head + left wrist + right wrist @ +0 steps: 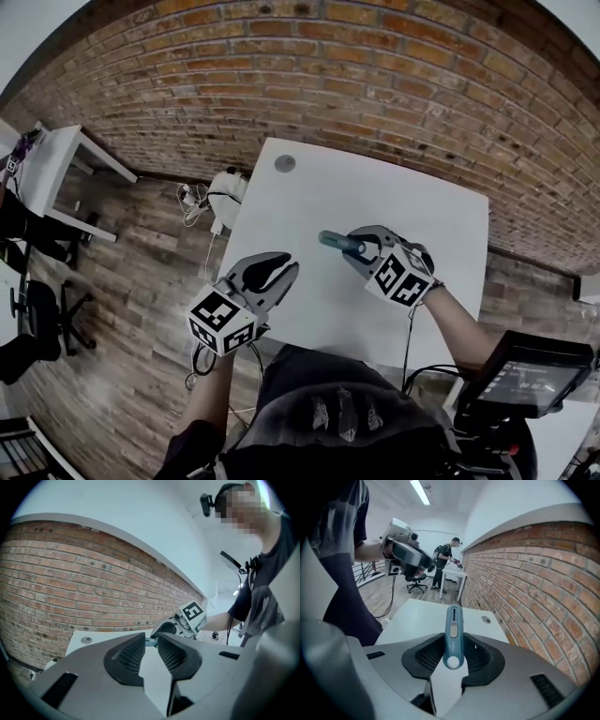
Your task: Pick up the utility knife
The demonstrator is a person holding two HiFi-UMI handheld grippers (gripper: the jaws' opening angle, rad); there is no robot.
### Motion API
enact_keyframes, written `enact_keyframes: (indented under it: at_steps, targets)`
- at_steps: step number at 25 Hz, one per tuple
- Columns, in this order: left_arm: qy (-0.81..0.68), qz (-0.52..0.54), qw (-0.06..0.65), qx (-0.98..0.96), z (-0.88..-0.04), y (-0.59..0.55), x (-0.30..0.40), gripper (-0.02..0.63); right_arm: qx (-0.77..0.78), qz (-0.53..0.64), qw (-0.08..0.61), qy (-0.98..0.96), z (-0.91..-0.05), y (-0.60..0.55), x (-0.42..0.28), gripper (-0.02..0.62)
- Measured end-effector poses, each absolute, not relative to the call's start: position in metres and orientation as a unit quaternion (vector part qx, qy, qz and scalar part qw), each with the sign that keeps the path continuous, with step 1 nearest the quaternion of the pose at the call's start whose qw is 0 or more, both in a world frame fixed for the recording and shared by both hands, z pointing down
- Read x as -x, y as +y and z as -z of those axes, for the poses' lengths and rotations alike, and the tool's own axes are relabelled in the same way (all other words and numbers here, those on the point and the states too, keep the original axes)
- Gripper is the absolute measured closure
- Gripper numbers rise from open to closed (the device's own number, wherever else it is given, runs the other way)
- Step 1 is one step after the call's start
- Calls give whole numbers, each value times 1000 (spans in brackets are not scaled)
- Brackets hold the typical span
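Your right gripper (pixel 364 247) clamps the blue utility knife (pixel 336 242) near its rounded rear end. Both pads press on the handle's sides, and the slider end juts forward past the jaws, over the white table (pixel 309 187). The knife appears clear of the tabletop, so the pick-up looks all but done. To finish it well, keep the squeeze even and the wrist quiet. The grip sits far back on the handle, and the long free end could swing or slip if you tilt it sharply. Your right forearm (pixel 461 323) reaches in over the table's near right edge, with the gripper angled downward toward the brick wall (pixel 375 84). Your left gripper (pixel 274 274) hovers at the table's near left edge, jaws narrowly apart with nothing between them, well apart from the knife.
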State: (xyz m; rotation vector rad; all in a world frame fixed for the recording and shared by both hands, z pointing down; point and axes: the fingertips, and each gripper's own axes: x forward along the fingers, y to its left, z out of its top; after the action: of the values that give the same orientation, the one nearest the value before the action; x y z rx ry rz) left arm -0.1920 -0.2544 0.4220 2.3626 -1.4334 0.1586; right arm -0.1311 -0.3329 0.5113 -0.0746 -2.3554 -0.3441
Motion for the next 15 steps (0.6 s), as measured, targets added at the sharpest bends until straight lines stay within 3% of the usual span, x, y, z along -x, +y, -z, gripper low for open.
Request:
enact_keyframes:
  at_steps: [3, 6, 15]
  targets:
    - [-498, -34, 196, -844, -418, -260, 178, 469, 36, 167, 354, -919, -490, -318, 122, 469]
    - [-485, -22, 207, -849, -417, -267, 163, 419, 40, 197, 333, -922, -471, -304, 116, 469]
    - [-442, 18, 242, -863, -415, -273, 124, 407, 40, 260, 289, -920, -439, -274, 99, 469]
